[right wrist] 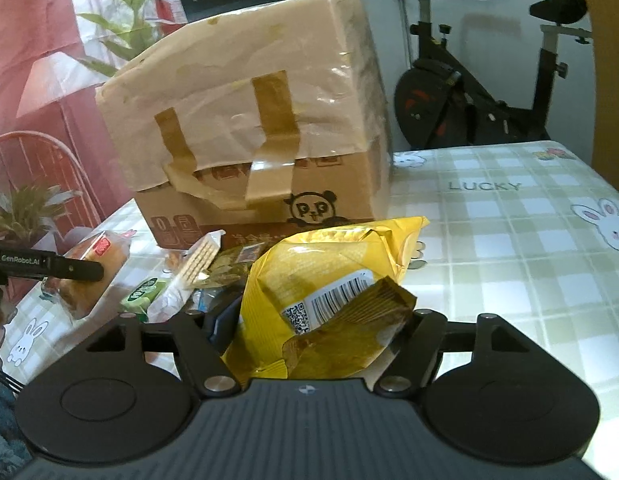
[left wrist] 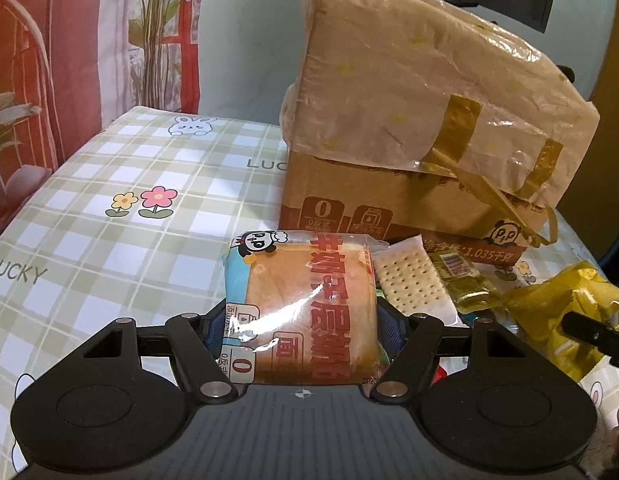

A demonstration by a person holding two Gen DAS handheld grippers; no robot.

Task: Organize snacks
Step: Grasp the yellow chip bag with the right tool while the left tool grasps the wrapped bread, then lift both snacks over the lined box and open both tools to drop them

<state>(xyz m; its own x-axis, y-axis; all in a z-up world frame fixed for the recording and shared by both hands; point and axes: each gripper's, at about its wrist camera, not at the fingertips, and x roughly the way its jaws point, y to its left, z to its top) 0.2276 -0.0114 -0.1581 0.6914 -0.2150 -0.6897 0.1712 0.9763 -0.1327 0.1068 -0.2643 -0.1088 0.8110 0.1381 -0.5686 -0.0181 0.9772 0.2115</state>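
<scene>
My left gripper [left wrist: 300, 330] is shut on a clear packet of sliced bread with red print [left wrist: 305, 308], held just above the table; the packet also shows in the right wrist view [right wrist: 95, 268]. My right gripper [right wrist: 309, 332] is shut on a yellow snack bag [right wrist: 337, 280], which shows at the right of the left wrist view [left wrist: 565, 316]. Between them lies a small pile: a cracker packet [left wrist: 413, 284], a green packet [right wrist: 143, 294] and a gold-green sachet [left wrist: 465, 280]. A taped cardboard box [left wrist: 421, 128] stands behind the pile.
The table has a green checked cloth with rabbits and flowers [left wrist: 121, 184]. Its open surface stretches left of the box in the left wrist view and right of the box in the right wrist view [right wrist: 509, 248]. An exercise bike [right wrist: 469, 80] stands beyond the table.
</scene>
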